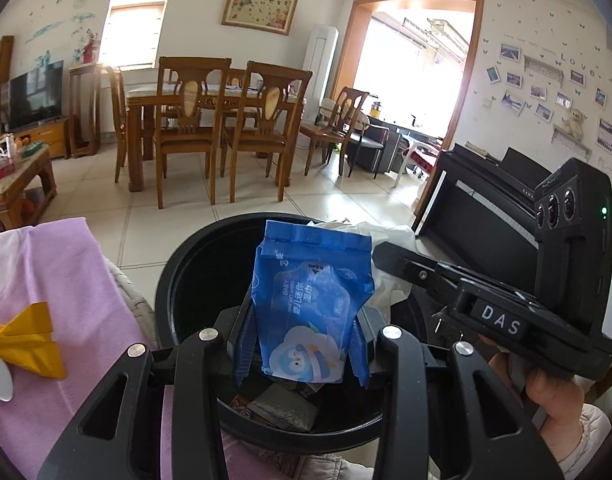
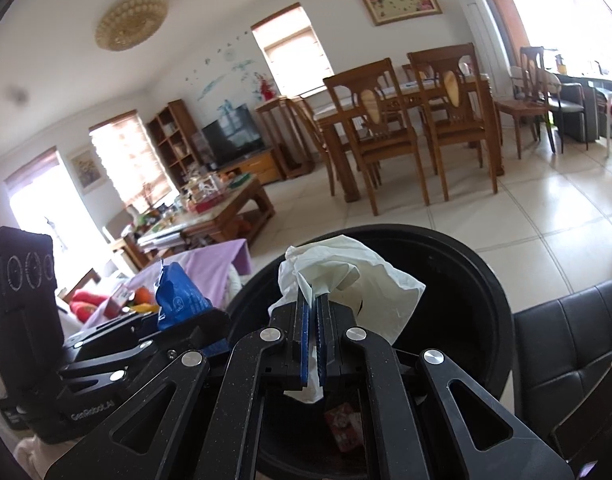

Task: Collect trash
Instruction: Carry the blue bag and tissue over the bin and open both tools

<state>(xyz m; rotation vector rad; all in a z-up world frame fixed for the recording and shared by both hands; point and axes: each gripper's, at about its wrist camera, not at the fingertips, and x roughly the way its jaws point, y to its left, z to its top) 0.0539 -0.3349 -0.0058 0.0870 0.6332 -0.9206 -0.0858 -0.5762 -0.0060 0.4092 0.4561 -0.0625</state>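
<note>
Black bin (image 1: 186, 264) sits under both your jaws: left clenches a blue wipes pack (image 1: 310, 300), right a white tissue (image 2: 346, 276); a purple cloth (image 1: 66, 280) lies beside.

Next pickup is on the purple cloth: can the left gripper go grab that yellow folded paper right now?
Probably not yet. The left gripper is shut on the blue wipes packet over the black bin; it must drop that first. The yellow folded paper itself lies uncovered.

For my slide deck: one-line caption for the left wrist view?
Left gripper holds a blue wipes packet above the black bin.
</note>
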